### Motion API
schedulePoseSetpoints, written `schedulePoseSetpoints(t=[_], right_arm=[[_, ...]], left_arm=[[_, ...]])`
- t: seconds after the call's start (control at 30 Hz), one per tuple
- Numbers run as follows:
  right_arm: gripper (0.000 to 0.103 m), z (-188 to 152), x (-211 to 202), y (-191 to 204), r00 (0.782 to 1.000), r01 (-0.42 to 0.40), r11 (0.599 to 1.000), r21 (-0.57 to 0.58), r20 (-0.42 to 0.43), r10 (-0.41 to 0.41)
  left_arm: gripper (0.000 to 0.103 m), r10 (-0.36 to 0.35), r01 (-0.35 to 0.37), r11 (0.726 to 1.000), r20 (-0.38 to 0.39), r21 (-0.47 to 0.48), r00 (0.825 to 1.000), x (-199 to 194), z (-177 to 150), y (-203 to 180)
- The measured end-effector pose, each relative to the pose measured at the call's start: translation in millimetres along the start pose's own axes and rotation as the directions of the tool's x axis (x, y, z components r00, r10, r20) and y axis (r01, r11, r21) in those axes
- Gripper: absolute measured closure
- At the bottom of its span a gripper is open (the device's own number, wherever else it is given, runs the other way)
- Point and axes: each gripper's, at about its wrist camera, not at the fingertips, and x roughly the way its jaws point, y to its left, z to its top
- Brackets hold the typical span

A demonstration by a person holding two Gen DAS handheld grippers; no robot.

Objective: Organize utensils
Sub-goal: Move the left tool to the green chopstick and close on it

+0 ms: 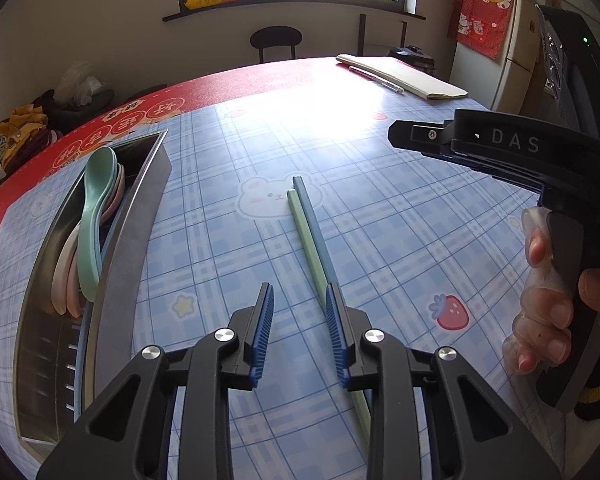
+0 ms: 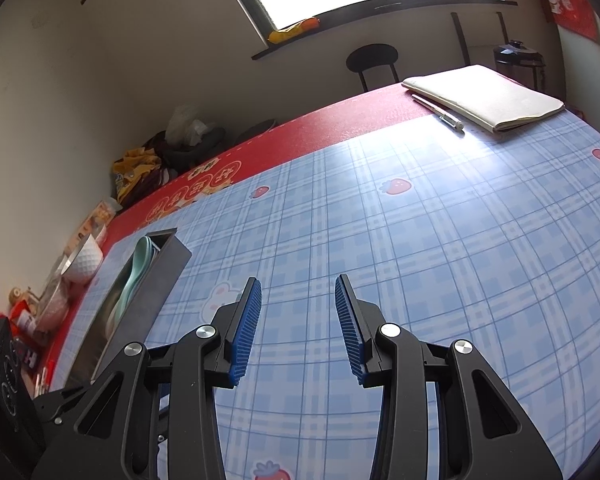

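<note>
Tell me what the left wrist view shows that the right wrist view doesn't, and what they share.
Only the left wrist view: the green chopstick and blue chopstick side by side on the table, passing under the open left gripper, plus the hand on the right gripper.

Only the right wrist view: the open right gripper with nothing between its fingers, and a white bowl.

Both: the metal tray holding spoons, the notebook and pen.

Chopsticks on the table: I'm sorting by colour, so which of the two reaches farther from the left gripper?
The blue chopstick. Its far tip lies beyond that of the green chopstick, which lies alongside it on its left.
</note>
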Motion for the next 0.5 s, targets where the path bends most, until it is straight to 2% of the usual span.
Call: schedulePoseSetpoints(t=[0.5], right_arm=[[0.065,0.9,0.1,-0.5,1.0,0.0,1.0,0.006,-0.005,0.0]], left_arm=[[0.077,0.011,-0.011,1.0,-0.015,0.025,1.0,1.1,-0.6,-6.8]])
